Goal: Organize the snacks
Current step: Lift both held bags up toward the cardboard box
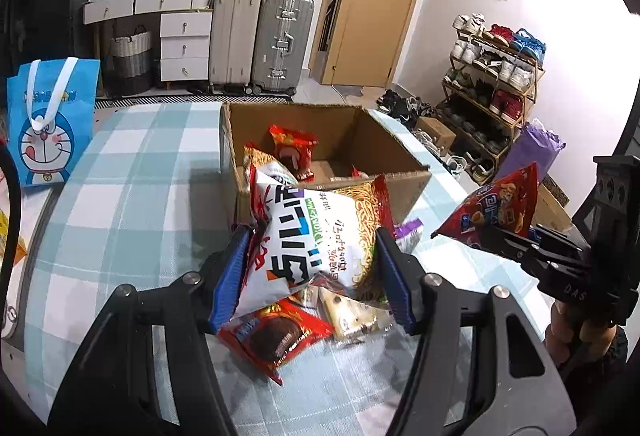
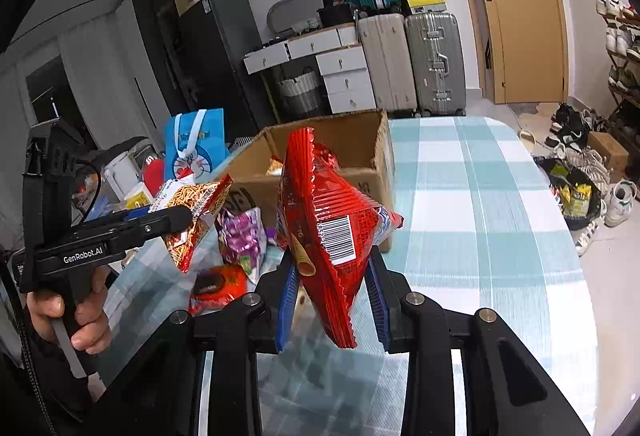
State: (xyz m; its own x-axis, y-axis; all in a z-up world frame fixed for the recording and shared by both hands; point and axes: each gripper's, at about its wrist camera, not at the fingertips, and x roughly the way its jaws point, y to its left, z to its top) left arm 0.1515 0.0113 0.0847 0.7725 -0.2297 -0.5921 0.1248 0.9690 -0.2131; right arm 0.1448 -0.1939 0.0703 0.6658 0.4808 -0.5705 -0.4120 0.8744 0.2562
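Observation:
My left gripper is shut on a white noodle-snack bag and holds it above the table, just in front of the open cardboard box. The box holds several snack packets. My right gripper is shut on a red snack bag, lifted in front of the box; the bag also shows at the right of the left wrist view. A red cookie packet, a pale packet and a purple packet lie on the table below.
The table has a blue-and-white checked cloth. A blue Doraemon bag stands at its left edge. Suitcases, white drawers, a door and a shoe rack stand beyond.

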